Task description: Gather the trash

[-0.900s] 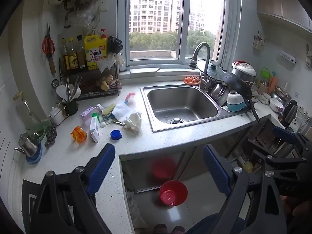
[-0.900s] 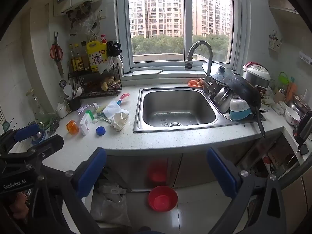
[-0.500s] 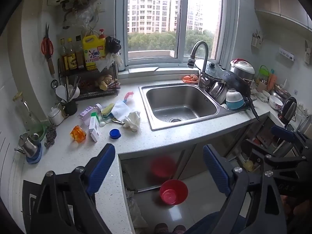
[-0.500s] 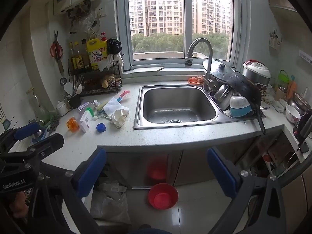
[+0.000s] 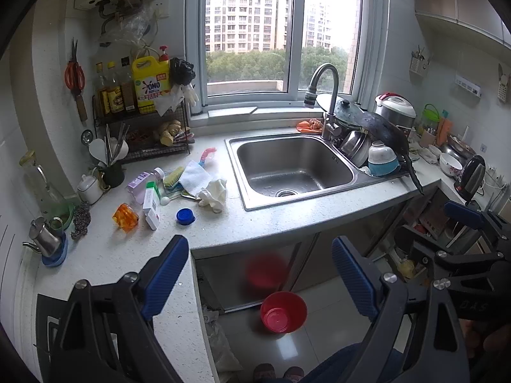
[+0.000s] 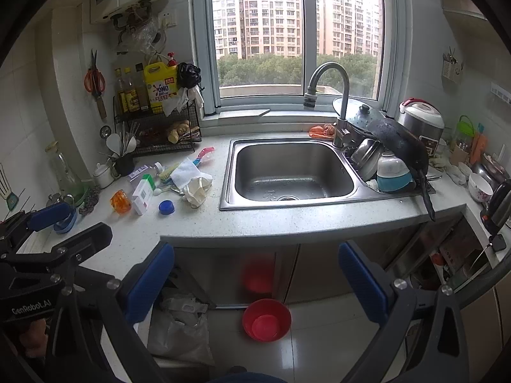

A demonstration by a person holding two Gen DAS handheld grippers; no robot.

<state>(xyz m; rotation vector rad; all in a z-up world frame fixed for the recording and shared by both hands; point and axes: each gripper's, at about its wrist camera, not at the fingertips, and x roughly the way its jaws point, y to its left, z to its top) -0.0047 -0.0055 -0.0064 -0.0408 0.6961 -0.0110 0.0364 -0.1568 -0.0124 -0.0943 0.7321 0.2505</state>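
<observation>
Trash lies on the white counter (image 5: 271, 223) left of the sink: a crumpled white tissue (image 5: 212, 193), a blue bottle cap (image 5: 185, 216), an orange wrapper (image 5: 125, 217), a white-green box (image 5: 151, 199) and a clear bottle (image 5: 142, 182). The same pile shows in the right wrist view: tissue (image 6: 196, 190), cap (image 6: 166, 206), wrapper (image 6: 121, 201). My left gripper (image 5: 257, 274) is open and empty, held back from the counter edge. My right gripper (image 6: 255, 279) is open and empty, in front of the cabinet. A bag with trash (image 6: 180, 328) sits on the floor.
A steel sink (image 5: 295, 167) with a tap (image 5: 322, 95) fills the counter's middle. Dishes and a black pan (image 5: 386, 134) stand to its right. A wire rack (image 5: 143, 134) with bottles stands at the back left. A red bowl (image 5: 283, 311) is on the floor.
Both grippers have drifted slightly forward toward the counter; the scene has shifted a little in both views. Both stay open and empty.
</observation>
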